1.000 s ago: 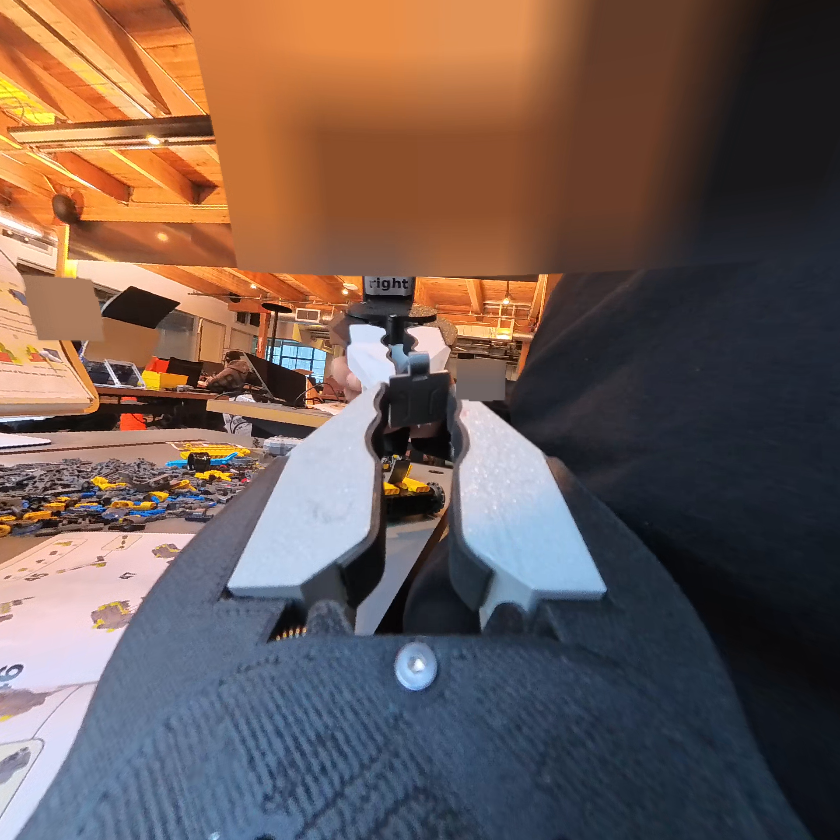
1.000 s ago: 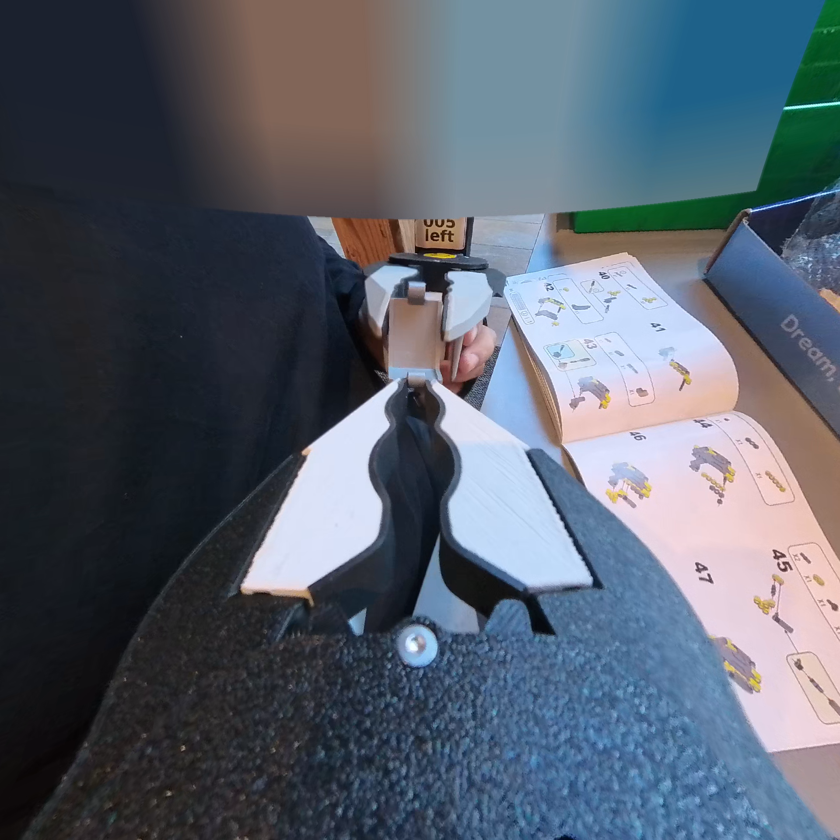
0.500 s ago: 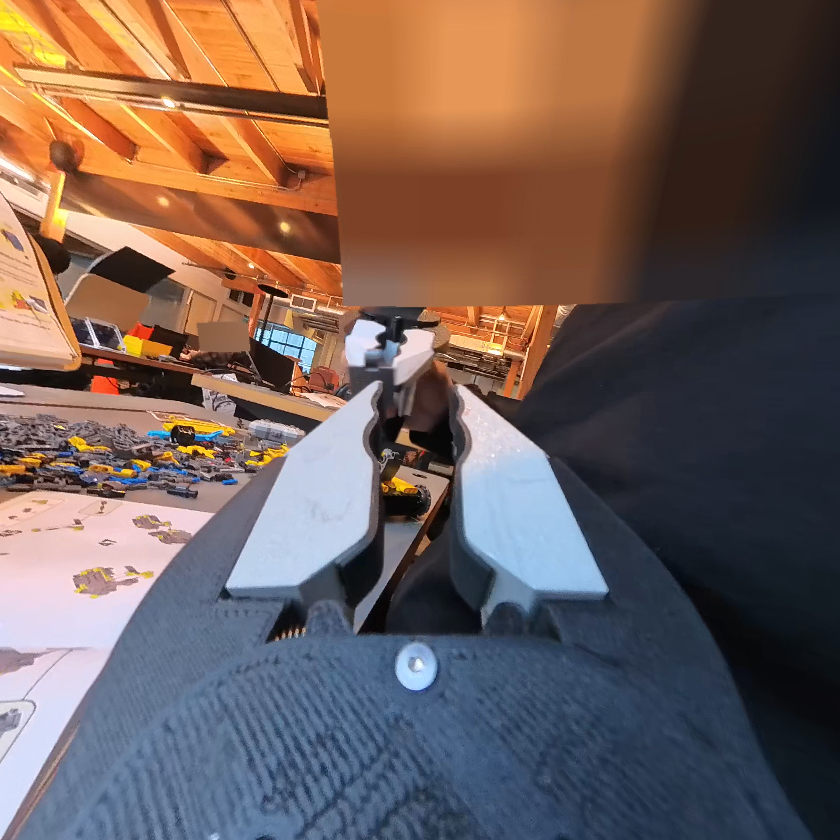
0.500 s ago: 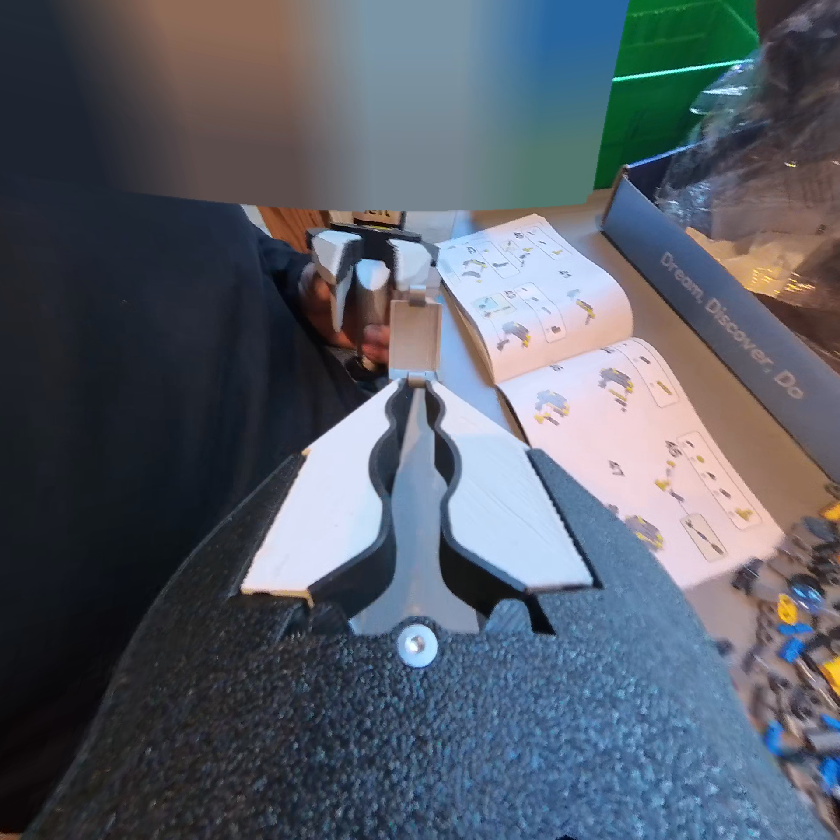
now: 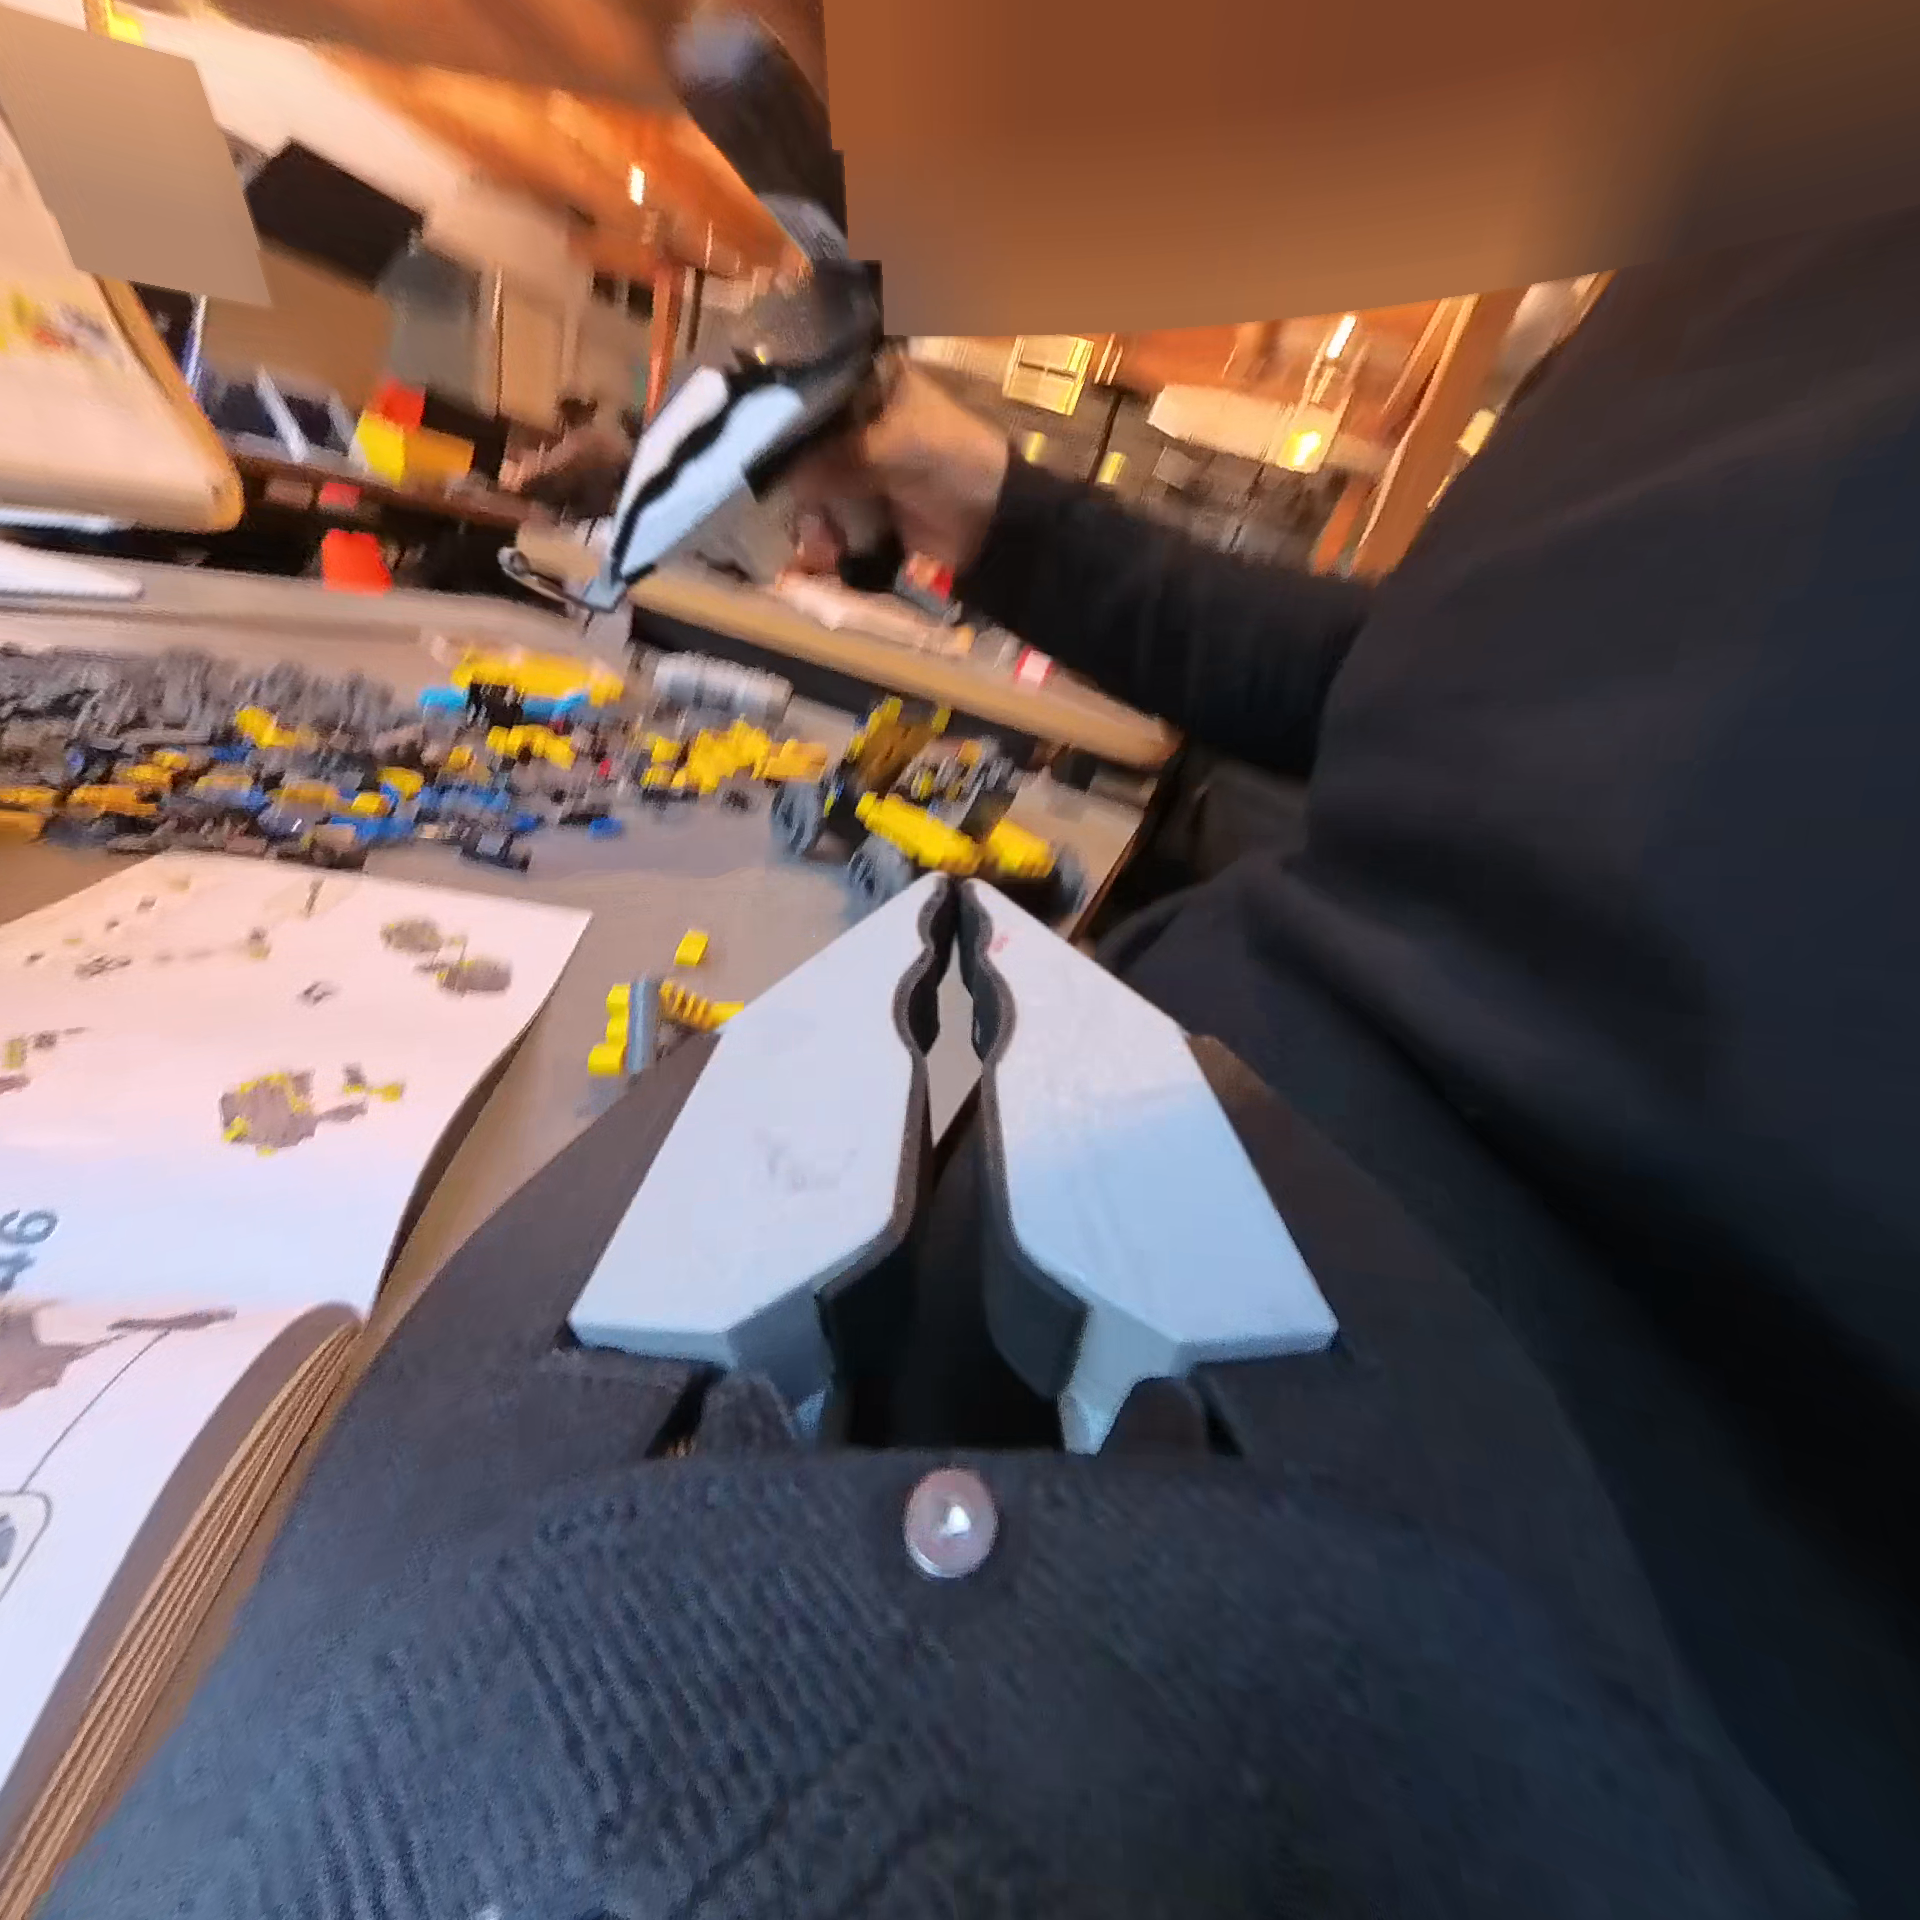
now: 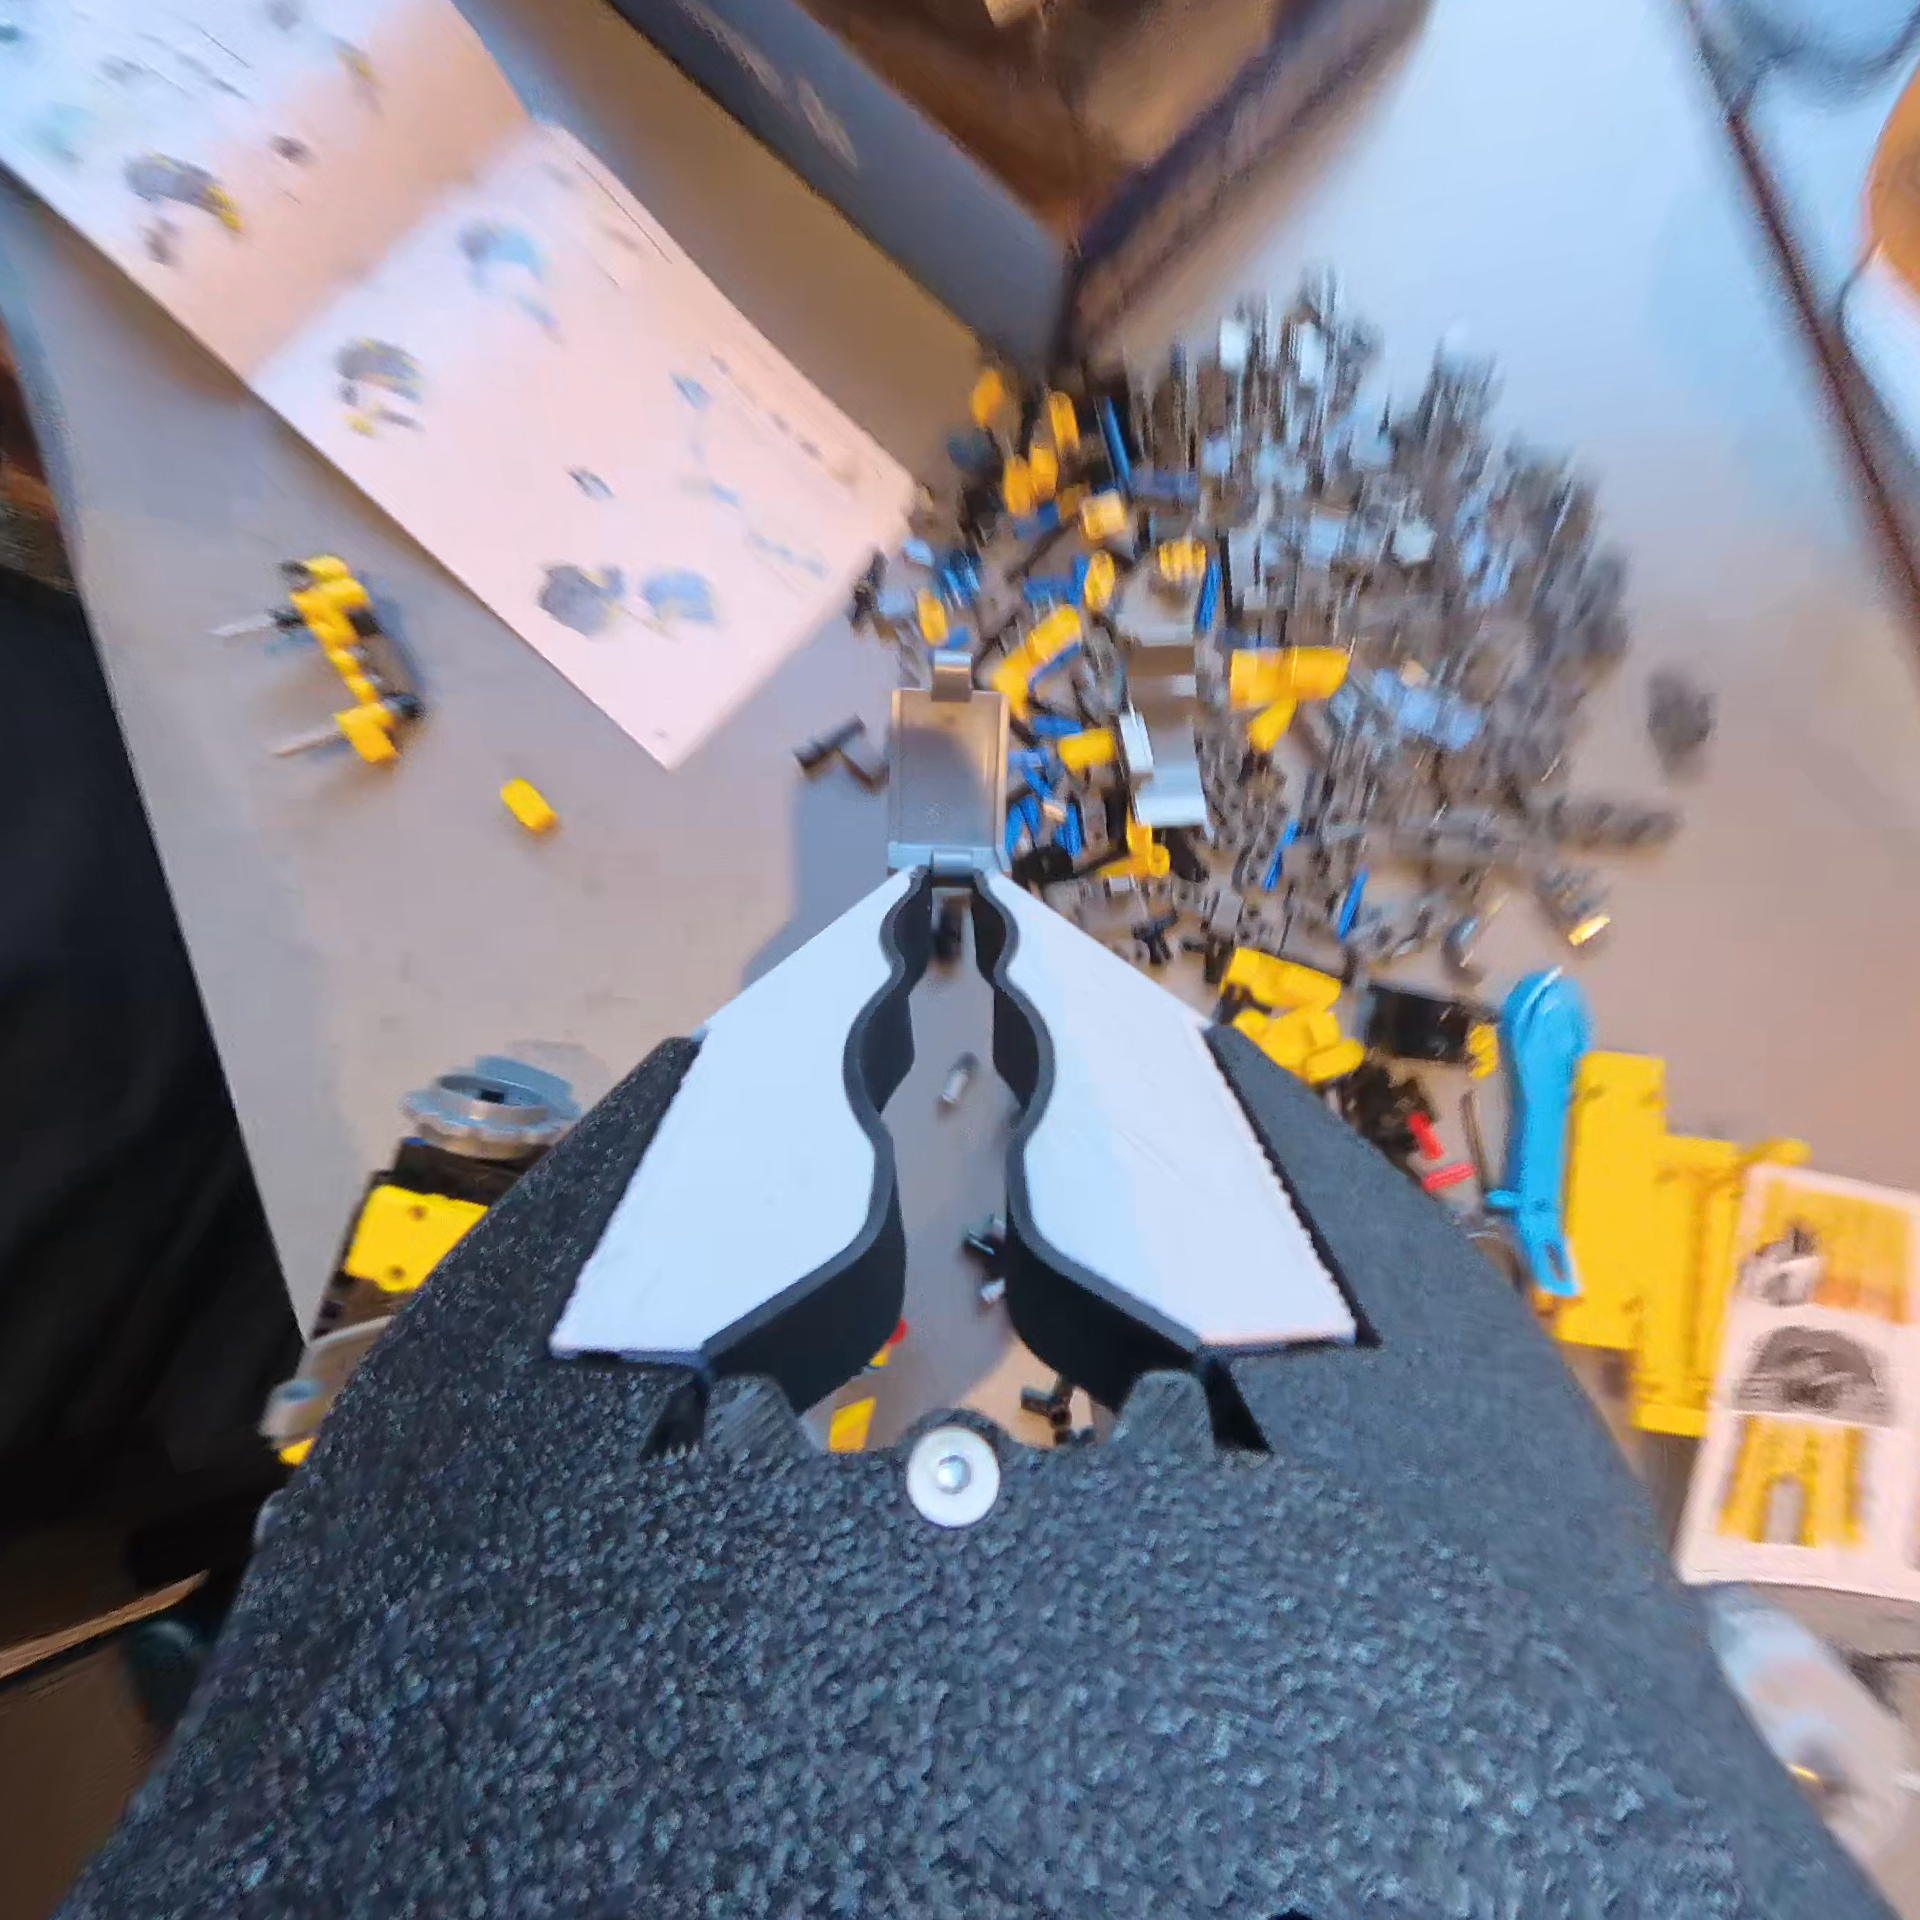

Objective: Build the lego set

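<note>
My right gripper (image 6: 948, 878) is shut on the near end of a flat grey panel piece (image 6: 945, 790) and holds it above the table, at the near edge of a pile of loose grey, blue and yellow bricks (image 6: 1351, 644). My left gripper (image 5: 951, 896) is shut and empty, low over the table's near edge beside a person's dark sleeve. In the left wrist view the right gripper (image 5: 613, 582) shows farther off, held by a hand and pointing down over the brick pile (image 5: 260, 748). Both views are motion-blurred.
An open instruction booklet (image 6: 499, 395) (image 5: 260, 1039) lies on the table. A small yellow-and-grey assembly (image 6: 348, 665) (image 5: 655, 1023), a partly built yellow vehicle (image 5: 914, 821), a blue tool (image 6: 1538, 1122), a dark box (image 6: 862, 156) and a printed sheet (image 6: 1808, 1403) are around. The gap from one gripper's tips to the other's is roughly 25 cm.
The grippers faced each other with the grey panel between them. The left gripper let go, closed and dropped lower. The right gripper swung away over the brick pile with the panel.
</note>
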